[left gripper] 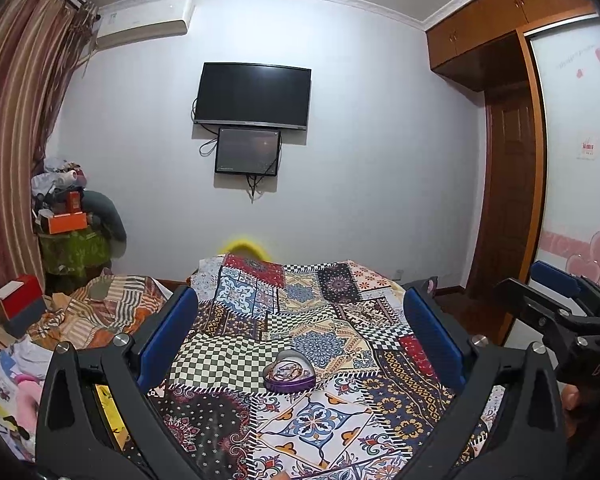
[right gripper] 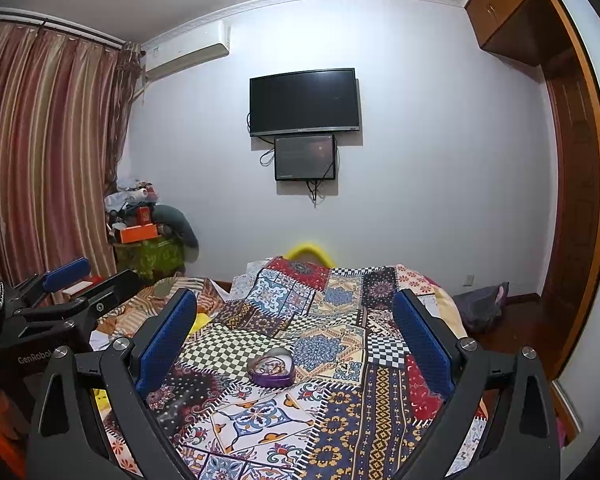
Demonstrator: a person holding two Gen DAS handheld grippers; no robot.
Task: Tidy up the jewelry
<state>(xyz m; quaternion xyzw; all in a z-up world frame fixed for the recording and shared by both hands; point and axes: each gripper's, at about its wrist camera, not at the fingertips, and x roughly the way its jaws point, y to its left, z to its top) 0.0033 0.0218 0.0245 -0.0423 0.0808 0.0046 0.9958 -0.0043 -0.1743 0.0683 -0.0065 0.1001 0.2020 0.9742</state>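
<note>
A purple heart-shaped tin (left gripper: 289,374) lies open on the patchwork bedspread (left gripper: 320,312), with tangled jewelry inside. It also shows in the right wrist view (right gripper: 271,368). My left gripper (left gripper: 300,320) is open and empty, held above the bed with the tin ahead between its blue fingers (left gripper: 168,332). My right gripper (right gripper: 296,328) is open and empty, also facing the tin from a little farther right. The right gripper shows at the right edge of the left wrist view (left gripper: 556,300); the left gripper shows at the left of the right wrist view (right gripper: 66,280).
A striped blanket (left gripper: 100,312) and clutter lie at the bed's left. A pile of boxes and clothes (left gripper: 72,216) stands in the far left corner by the curtain (right gripper: 40,152). A TV (left gripper: 252,96) hangs on the far wall. A wooden wardrobe (left gripper: 512,184) stands right.
</note>
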